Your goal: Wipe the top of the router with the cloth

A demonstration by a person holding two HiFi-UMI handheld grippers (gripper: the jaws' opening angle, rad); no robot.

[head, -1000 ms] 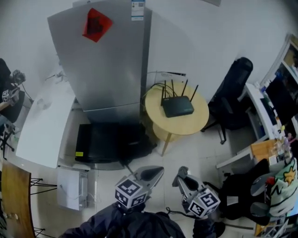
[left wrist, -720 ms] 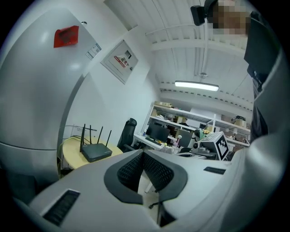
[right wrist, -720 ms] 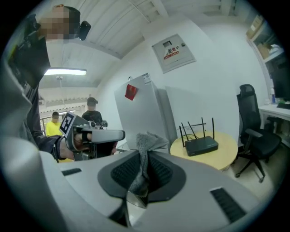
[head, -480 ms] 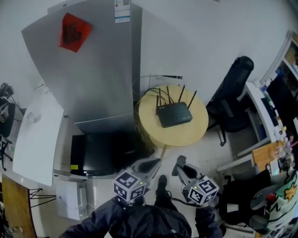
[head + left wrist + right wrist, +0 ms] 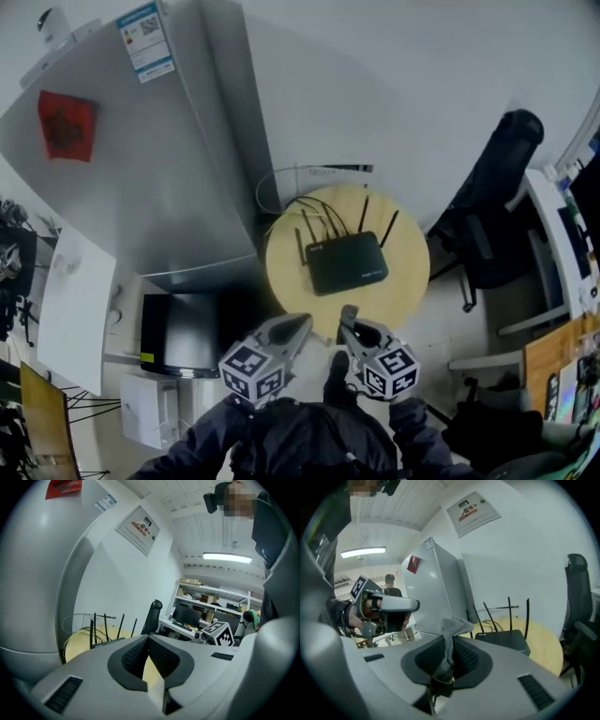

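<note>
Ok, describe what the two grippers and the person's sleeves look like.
The left gripper and right gripper are smooth pale grey plastic bodies, each tapering to two jaws lined with black ribbed pads. Each carries a white cube printed with black square markers. The person's sleeves are dark.

Router [image 5: 347,264] matt black plastic; cloth [image 5: 452,629] grey, fuzzy; table [image 5: 410,269] pale smooth wood.
</note>
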